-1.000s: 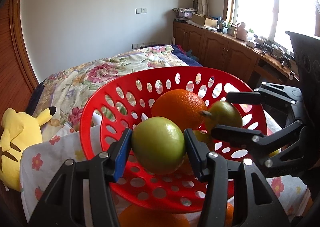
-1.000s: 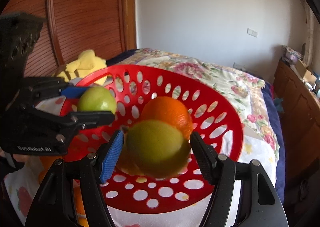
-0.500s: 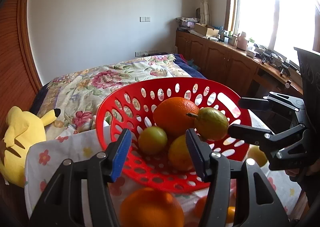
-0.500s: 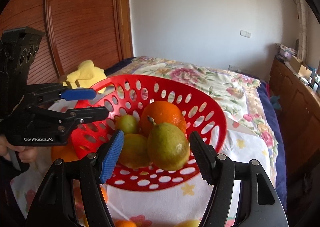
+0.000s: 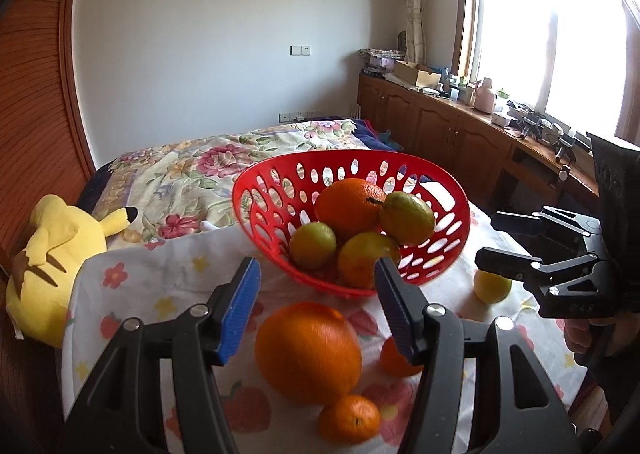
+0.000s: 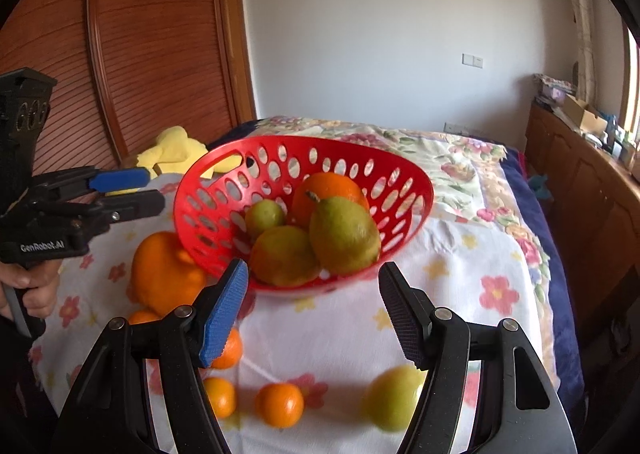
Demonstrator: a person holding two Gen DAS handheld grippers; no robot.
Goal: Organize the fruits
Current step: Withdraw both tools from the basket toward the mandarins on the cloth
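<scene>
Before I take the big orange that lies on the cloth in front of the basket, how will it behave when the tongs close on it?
The big orange looks round, so it probably rolls on the flat cloth if nudged. It nearly fills the gap of the open left tongs, so a grip may be tight. It is likely firm and rather heavy.
</scene>
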